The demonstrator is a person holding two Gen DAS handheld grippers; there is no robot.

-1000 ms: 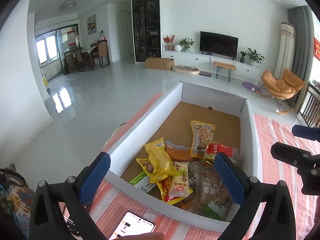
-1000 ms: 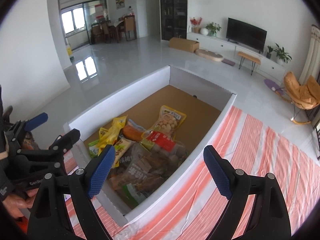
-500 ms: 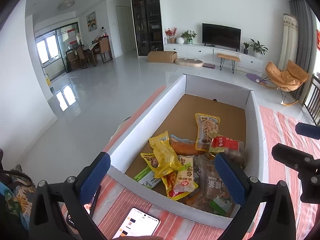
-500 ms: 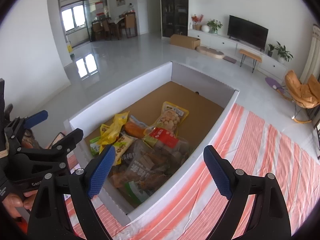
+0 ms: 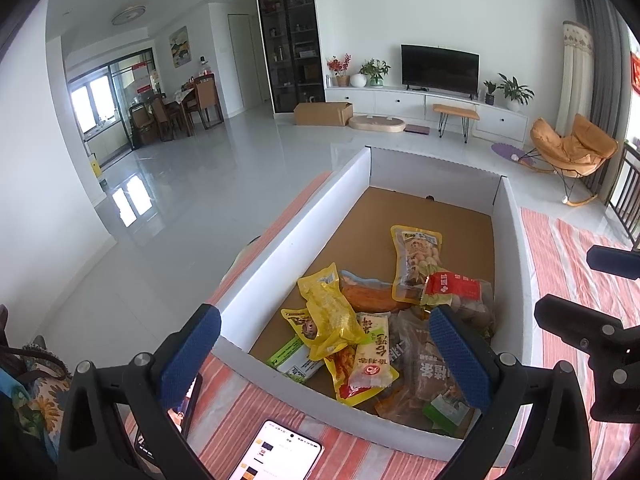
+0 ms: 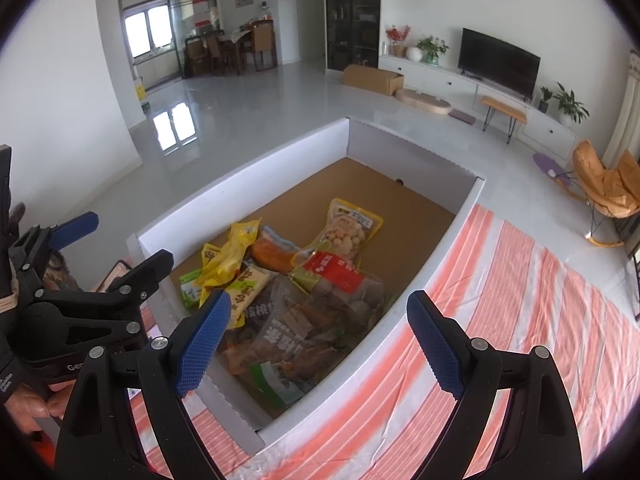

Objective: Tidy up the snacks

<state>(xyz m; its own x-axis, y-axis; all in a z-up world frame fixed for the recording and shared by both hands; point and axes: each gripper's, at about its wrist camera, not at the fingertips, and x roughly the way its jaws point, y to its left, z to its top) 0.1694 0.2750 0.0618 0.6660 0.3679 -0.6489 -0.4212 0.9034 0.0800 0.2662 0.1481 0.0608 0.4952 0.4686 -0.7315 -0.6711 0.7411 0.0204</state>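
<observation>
Hovering above the near end of the white-walled cardboard box (image 5: 288, 236), both grippers are spread wide and carry nothing: the left gripper (image 5: 324, 354) points at the near wall and the snack heap beyond it, and the right gripper (image 6: 320, 340) sits over the box's near right corner. The snack packets (image 6: 288, 292) all lie inside the box, heaped at its near end, among them a yellow packet (image 5: 328, 312), a packet with a red label (image 5: 454, 288) and a clear-fronted pouch (image 5: 416, 258) lying a little apart toward the bare far half of the brown floor. No packet shows on the striped cloth (image 6: 520, 300) outside the box. A phone (image 5: 276, 456) lies on the cloth just before the near wall. This layout fits either packets gathered in and finished, or a heap awaiting sorting across the bare floor; the pictures do not settle which. Any pick from the heap would call for a descent onto a top packet, since they overlap
</observation>
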